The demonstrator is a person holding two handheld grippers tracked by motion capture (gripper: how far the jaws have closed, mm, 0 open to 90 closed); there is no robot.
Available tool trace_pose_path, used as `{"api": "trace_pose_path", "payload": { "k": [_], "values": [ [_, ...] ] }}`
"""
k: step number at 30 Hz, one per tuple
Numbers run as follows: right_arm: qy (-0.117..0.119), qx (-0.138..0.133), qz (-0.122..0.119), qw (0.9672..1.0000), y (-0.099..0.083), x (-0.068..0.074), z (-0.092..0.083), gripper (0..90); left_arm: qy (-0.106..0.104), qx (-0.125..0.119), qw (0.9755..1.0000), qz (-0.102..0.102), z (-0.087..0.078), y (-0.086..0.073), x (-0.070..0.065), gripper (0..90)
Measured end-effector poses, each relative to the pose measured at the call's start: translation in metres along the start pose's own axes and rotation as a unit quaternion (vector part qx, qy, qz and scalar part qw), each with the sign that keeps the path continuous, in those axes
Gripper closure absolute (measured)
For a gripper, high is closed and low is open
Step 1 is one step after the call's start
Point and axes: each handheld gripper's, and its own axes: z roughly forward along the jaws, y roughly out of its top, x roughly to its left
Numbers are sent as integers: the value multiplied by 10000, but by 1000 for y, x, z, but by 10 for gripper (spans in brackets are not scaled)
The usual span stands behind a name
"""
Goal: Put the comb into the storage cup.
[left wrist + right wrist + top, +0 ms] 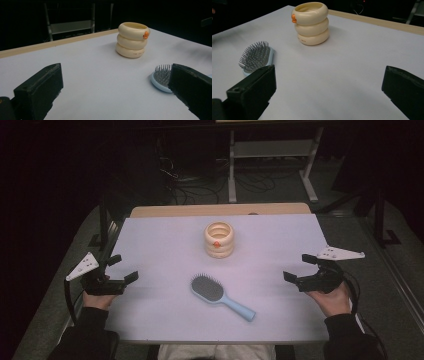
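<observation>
Apparently nothing is grasped yet: both the left tongs (121,268) and right tongs (299,267) rest spread at the table (165,240) edges, the blue hairbrush (221,296) lying bristles-up between them, near the cream ringed holder (219,239), so the next move is probably a reach for its handle.

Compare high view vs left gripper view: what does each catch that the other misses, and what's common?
High view alone: the hairbrush's light blue handle, both hands, the right gripper open at the right edge of the table, and the floor cables behind.

Left gripper view alone: a close look along the left gripper's black jaws, standing wide apart with nothing between them, and small print on the cream holder's bottom ring.

Both: the cream ringed holder with its orange spot, the brush's bristled head, the pale tabletop.
</observation>
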Motion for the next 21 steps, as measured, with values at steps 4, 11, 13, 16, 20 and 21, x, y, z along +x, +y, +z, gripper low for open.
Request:
{"api": "trace_pose_path", "payload": {
  "k": [4, 11, 13, 16, 20, 21],
  "values": [
    [21, 53, -20, 10000, 0, 0, 1, 0, 25, -26, 10000, -5, 0, 0, 0, 0],
    [-5, 45, -98, 9999, 1, 2, 0, 0, -18, 1, 10000, 6, 0, 0, 0, 0],
    [2, 47, -102, 9999, 1, 3, 0, 0, -23, 10, 10000, 5, 0, 0, 0, 0],
    [12, 69, -138, 9999, 3, 4, 0, 0, -25, 8, 10000, 7, 1, -1, -1, 0],
    [38, 79, -126, 9999, 4, 4, 0, 0, -65, -68, 9999, -69, 0, -2, 1, 0],
    [48, 98, -138, 9998, 5, 4, 1, 0, -78, -143, 9997, -194, -1, -2, 3, 0]
  ]
}}
